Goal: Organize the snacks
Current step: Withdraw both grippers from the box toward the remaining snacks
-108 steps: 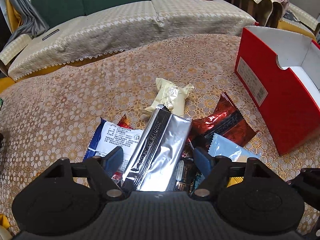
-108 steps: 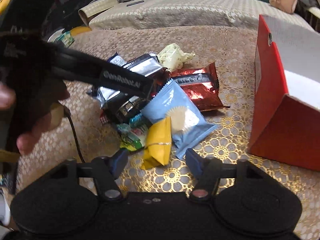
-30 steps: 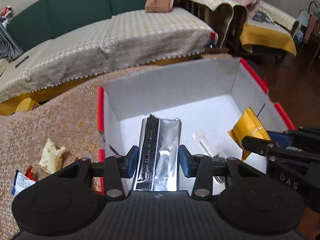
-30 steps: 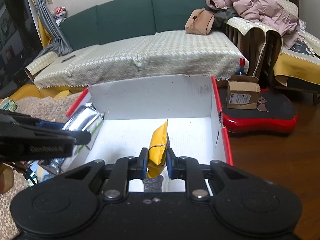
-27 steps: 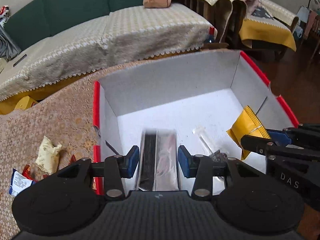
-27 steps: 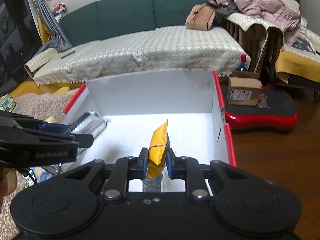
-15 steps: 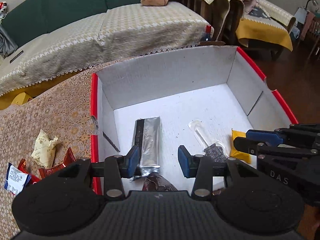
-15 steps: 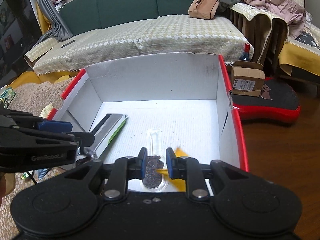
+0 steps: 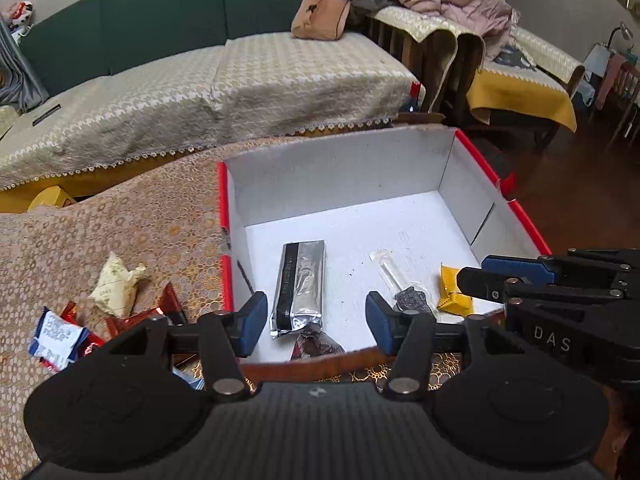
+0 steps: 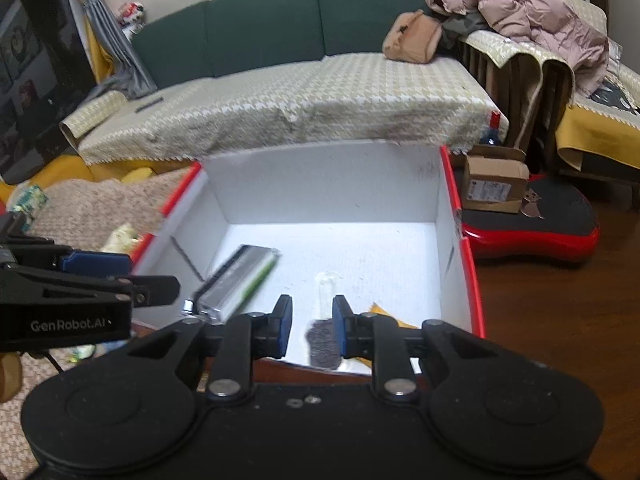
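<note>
The red box (image 9: 222, 216) with a white inside stands at the table's right end. A silver packet (image 9: 300, 284) lies flat on its floor at the left, also in the right wrist view (image 10: 236, 280). A yellow packet (image 9: 450, 290) lies near the front right corner (image 10: 384, 314). My left gripper (image 9: 316, 322) hovers over the box's front wall, its jaws opening with nothing between them. My right gripper (image 10: 312, 324) hangs over the front right of the box, jaws close together and empty. Each gripper shows in the other's view (image 10: 148, 276) (image 9: 476, 270).
A clear plastic piece with a dark end (image 9: 400, 284) and a dark-red wrapper (image 9: 316, 346) also lie in the box. Loose snacks remain on the tablecloth at the left: a cream packet (image 9: 116, 284), red packets (image 9: 136, 320), a blue-white one (image 9: 56, 334). Floor lies beyond the box.
The silver packet left my left gripper and the yellow packet left my right gripper; both now lie in the box. Both grippers drew back and up. The left jaws widened.
</note>
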### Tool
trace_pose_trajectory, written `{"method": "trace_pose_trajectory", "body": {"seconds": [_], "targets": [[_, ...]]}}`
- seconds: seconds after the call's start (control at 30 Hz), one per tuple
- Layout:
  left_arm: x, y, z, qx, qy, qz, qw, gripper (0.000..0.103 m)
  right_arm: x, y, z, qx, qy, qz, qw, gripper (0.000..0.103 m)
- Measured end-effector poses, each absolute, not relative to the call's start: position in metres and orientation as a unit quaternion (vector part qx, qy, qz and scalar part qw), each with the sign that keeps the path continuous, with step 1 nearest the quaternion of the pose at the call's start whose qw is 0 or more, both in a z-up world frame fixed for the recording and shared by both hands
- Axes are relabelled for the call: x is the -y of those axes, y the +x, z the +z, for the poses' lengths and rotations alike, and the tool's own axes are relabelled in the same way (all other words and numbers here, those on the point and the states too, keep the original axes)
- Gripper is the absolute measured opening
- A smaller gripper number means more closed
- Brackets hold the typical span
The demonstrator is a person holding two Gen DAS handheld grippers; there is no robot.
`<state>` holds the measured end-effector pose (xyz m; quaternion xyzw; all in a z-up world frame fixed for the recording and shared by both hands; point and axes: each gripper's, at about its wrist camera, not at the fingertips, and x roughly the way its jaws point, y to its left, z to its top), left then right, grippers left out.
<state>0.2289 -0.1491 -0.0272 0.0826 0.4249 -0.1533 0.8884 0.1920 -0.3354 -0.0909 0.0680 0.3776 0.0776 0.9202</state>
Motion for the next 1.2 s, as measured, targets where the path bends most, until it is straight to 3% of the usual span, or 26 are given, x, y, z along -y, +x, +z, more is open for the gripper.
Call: {"method": "trace_pose_trajectory", "body": {"seconds": [0.33, 0.5, 0.73, 1.03, 1.2], "targets": [[0.120, 0.192, -0.005, -0.400, 0.068, -0.139, 0.903, 0.063, 0.317, 0.160, -0.067, -0.340, 0.064, 0.108, 0.932, 0.021], [0.101, 0.171, 0.004, -0.383, 0.056, -0.124, 0.914, 0.077, 0.306, 0.147, -0.059, -0.324, 0.056, 0.124, 0.936, 0.021], [0.059, 0.141, 0.007, -0.360, 0.048, -0.089, 0.927, 0.086, 0.279, 0.131, -0.052, -0.318, 0.040, 0.161, 0.933, 0.021], [-0.005, 0.110, -0.015, -0.369, 0.017, -0.048, 0.928, 0.087, 0.242, 0.121, -0.058, -0.332, 0.060, 0.222, 0.915, 0.022], [-0.028, 0.106, -0.038, -0.388, 0.004, -0.029, 0.921, 0.087, 0.214, 0.116, -0.071, -0.330, 0.010, 0.246, 0.911, 0.022]]}}
